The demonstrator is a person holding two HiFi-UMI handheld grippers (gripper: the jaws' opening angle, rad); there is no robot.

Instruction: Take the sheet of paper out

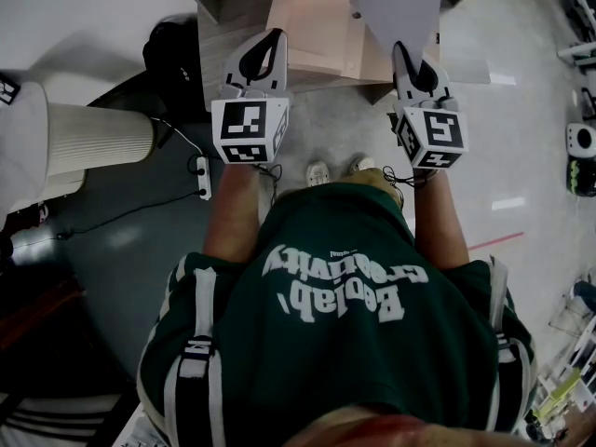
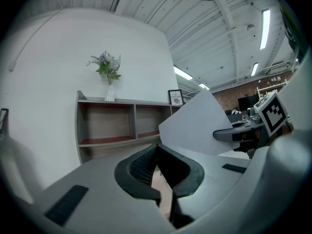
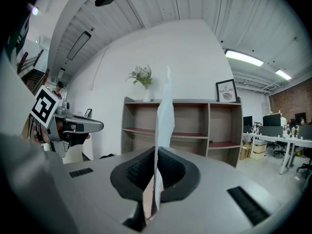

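Right hand-held gripper (image 1: 403,52) clamped on the sheet of paper (image 1: 396,7), apparently already clear of the tan folder (image 1: 312,31); left hand-held gripper (image 1: 272,37) closed empty at the folder's left edge; little remaining.

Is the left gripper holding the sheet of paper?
No, the sheet of paper stands edge-on in the right gripper's shut jaws, while the left gripper's jaws meet with no paper between them.
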